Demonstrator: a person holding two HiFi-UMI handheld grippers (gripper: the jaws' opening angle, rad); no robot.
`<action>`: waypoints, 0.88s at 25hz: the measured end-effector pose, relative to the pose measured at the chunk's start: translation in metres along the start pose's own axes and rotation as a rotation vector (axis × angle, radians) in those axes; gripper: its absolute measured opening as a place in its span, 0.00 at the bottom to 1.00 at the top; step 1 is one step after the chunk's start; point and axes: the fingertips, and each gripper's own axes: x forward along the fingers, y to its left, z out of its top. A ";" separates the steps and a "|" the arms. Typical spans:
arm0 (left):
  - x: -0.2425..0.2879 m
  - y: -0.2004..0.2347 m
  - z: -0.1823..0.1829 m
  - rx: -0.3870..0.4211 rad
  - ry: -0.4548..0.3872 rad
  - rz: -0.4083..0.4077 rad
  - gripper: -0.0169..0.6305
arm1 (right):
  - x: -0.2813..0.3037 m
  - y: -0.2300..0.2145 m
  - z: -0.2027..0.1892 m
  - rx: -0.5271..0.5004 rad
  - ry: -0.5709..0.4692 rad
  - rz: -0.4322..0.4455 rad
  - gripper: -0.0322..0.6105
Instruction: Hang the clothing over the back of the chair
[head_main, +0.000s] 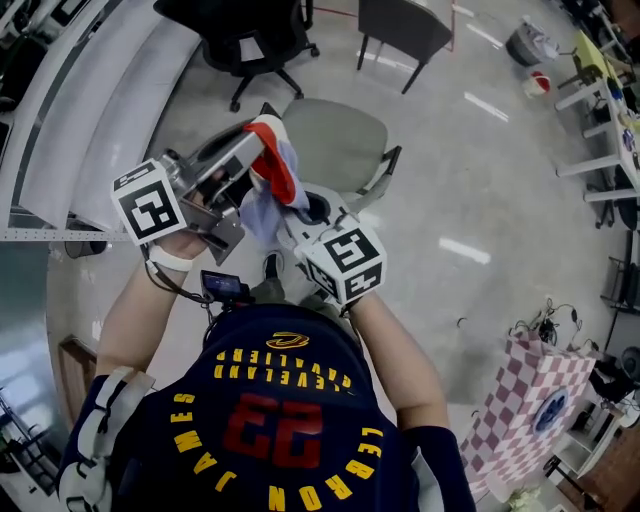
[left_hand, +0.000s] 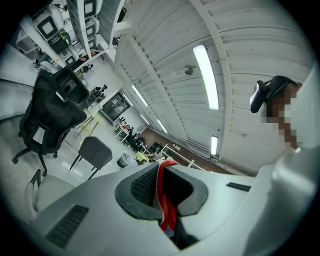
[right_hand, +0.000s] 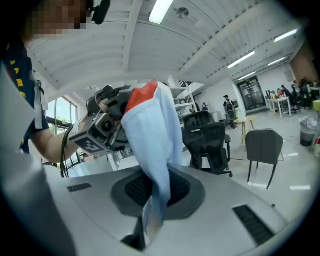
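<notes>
Forearms reach forward, left gripper and right gripper close together, jaws clamped on the clothing.

Just ahead of you the grey chair blocks the way low down, its armrest sticking out on the right, while the air above its bare seat is free. The clothing fills the gap between your left claw and right claw, both clamped on it, so nothing passes there. On your left the long white worktop shuts that side in. Beyond the grey chair stand a black office chair and a dark chair. To your right the floor lies open as far as the pink-checked stand and the desks.
</notes>
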 end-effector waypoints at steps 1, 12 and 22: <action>0.001 0.007 0.001 -0.011 0.006 0.000 0.04 | 0.001 -0.009 0.000 0.018 0.001 -0.030 0.10; -0.021 0.114 -0.017 -0.091 0.136 0.119 0.12 | 0.009 -0.106 -0.018 0.185 0.028 -0.236 0.09; -0.097 0.174 -0.046 -0.242 0.155 0.214 0.21 | 0.035 -0.172 -0.066 0.283 0.141 -0.364 0.09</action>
